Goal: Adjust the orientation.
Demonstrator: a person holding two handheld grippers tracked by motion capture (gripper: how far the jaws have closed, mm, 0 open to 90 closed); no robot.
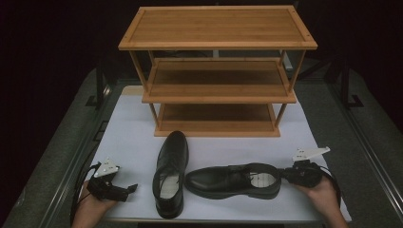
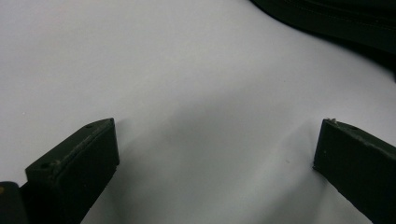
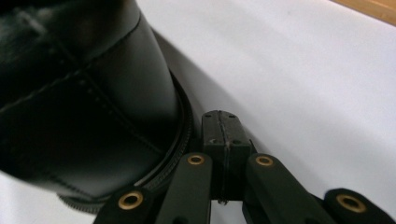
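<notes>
Two black leather dress shoes on the white table cover (image 1: 133, 123), in front of the wooden rack (image 1: 216, 71). Near shoe (image 1: 233, 180) lies sideways across the table, toe toward the left, heel toward the right gripper (image 1: 289, 174). Far shoe (image 1: 170, 173) stands lengthwise, toe pointing at the rack, heel at the table's front edge; its side nearly meets the near shoe's toe.

Right gripper sits at the near shoe's heel. In the right gripper view its jaws are pressed flat together with nothing between them, and their tip (image 3: 221, 122) lies just beside the heel's welt, touching or almost so; cannot tell which. Left gripper (image 1: 130, 188) rests low on the cover, left of the far shoe, jaws spread wide and empty over bare cover; a dark shoe edge (image 2: 336, 21) shows at the top right of the left gripper view.

Handling judgement: leather is smooth and glossy, likely slippery on a flat pinch. The heel counter looks stiff; the collar and quarters are softer and will flex. Moderate weight, toe-heavy if lifted by the heel, so it would droop and swing. Best hold: one jaw inside the opening, one outside, on the heel collar. Shut jaws must open first.
</notes>
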